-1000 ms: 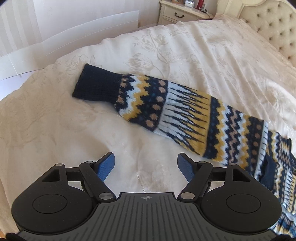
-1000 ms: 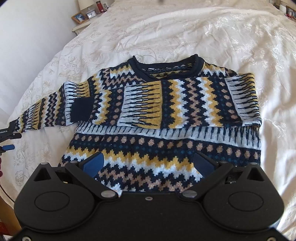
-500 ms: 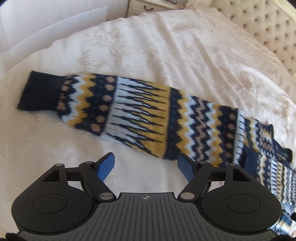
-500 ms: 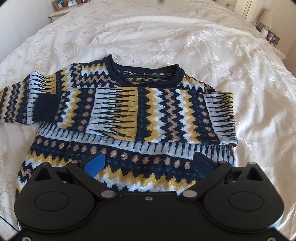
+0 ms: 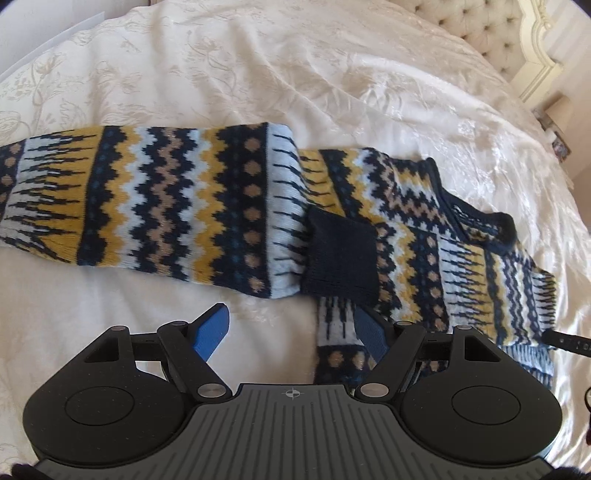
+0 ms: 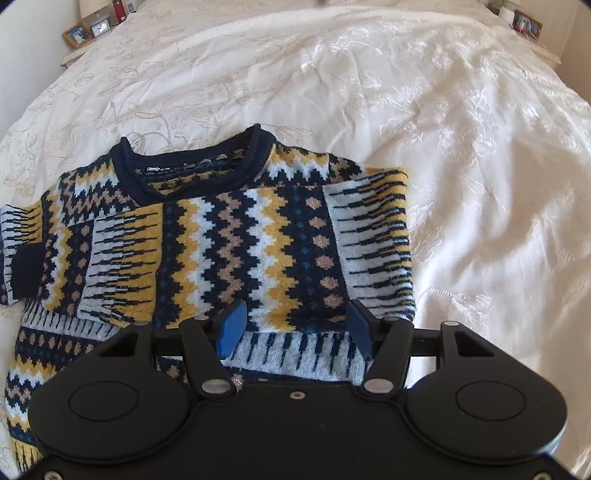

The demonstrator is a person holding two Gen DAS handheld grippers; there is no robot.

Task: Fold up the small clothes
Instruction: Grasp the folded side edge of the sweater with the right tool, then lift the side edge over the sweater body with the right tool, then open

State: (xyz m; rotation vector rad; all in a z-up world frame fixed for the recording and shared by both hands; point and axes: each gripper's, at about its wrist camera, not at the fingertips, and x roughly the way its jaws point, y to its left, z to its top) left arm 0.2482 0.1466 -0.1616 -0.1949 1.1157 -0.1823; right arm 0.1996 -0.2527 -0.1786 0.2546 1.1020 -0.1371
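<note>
I count one sweater (image 6: 236, 251), navy, mustard and pale blue knit, lying flat on the bedspread (image 6: 461, 147). It has two sleeves: one (image 6: 207, 254) folded across the chest below the collar (image 6: 192, 166), its navy cuff (image 5: 341, 254) lying over the far shoulder; the other (image 5: 140, 199) stretched straight out from the body. I have two grippers. My left gripper (image 5: 291, 328) hovers just beside the armpit of the stretched sleeve, jaws spread wide, nothing between them, one blue pad (image 5: 212, 332) over bare bedspread and the other over the sweater's side. My right gripper (image 6: 295, 325) sits above the chest near the folded sleeve's bend, jaws likewise wide and empty.

Against half a second ago, my left view has slid along the stretched sleeve toward the sweater body: that sleeve's own cuff has left the picture, and the collar has come in. My right view has closed in on the sweater and shifted toward its right edge.

Beyond the collar, the cream floral bedspread runs to a tufted headboard (image 5: 491, 33). A bedside table (image 6: 85, 40) with a picture frame (image 6: 77, 34) stands past the sweater's far-left side.
</note>
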